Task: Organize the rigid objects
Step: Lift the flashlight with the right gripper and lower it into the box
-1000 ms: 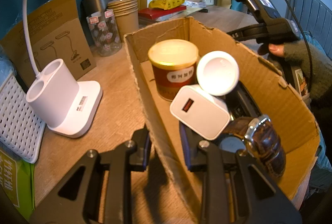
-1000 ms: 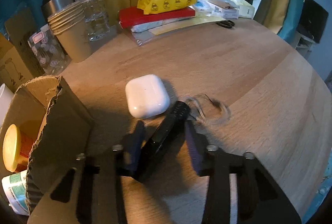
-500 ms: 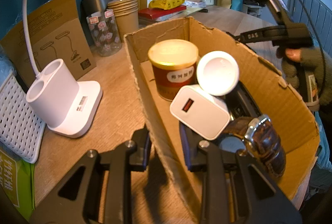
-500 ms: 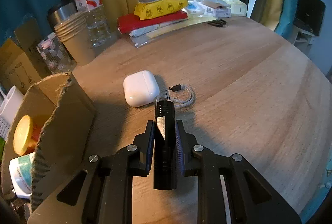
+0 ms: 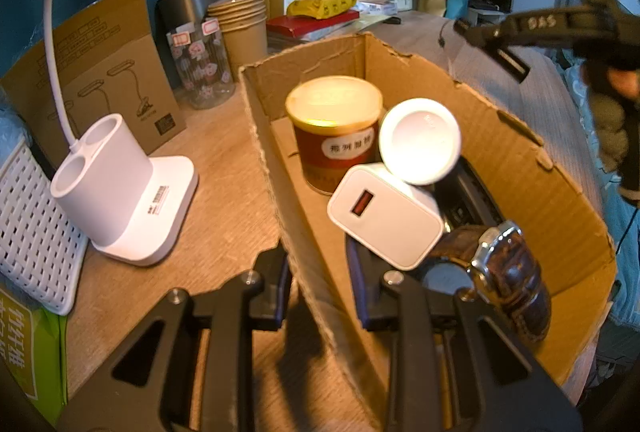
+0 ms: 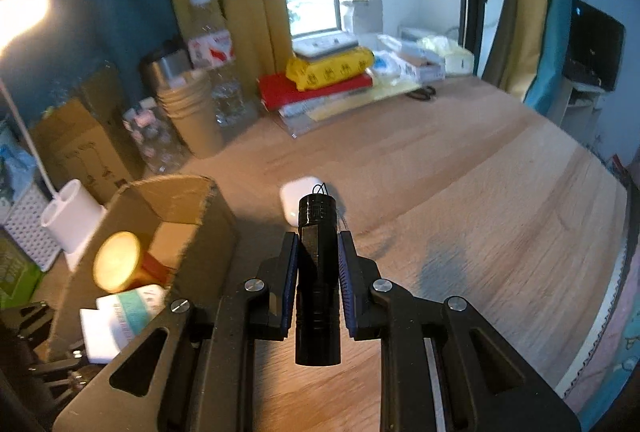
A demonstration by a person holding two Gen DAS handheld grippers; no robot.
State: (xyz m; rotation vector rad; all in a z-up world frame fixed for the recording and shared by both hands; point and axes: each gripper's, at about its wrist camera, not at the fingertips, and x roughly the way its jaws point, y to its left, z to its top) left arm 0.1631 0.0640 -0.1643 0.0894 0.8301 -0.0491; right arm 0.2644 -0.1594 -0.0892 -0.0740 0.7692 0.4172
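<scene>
An open cardboard box (image 5: 520,167) holds a red can (image 5: 334,135), a white charger (image 5: 384,216), a round white lid (image 5: 420,139) and a wristwatch (image 5: 508,272). My left gripper (image 5: 316,264) is shut on the box's near wall, one finger inside and one outside. In the right wrist view my right gripper (image 6: 318,264) is shut on a black flashlight (image 6: 318,292), held above the table with its cord dangling. A white earbud case (image 6: 294,197) lies on the wood just beyond it. The box (image 6: 188,232) stands to the left of the flashlight.
A white lamp base (image 5: 120,187) and a perforated basket (image 5: 28,224) sit left of the box. Paper cups (image 5: 242,27), a bottle (image 6: 208,47), a steel flask and stacked books (image 6: 316,87) line the back. Scissors (image 6: 422,93) lie far back. The table's edge (image 6: 600,312) curves at right.
My right gripper closed on the flashlight and lifted it off the table, up and back from the earbud case. The left gripper and the box have not moved.
</scene>
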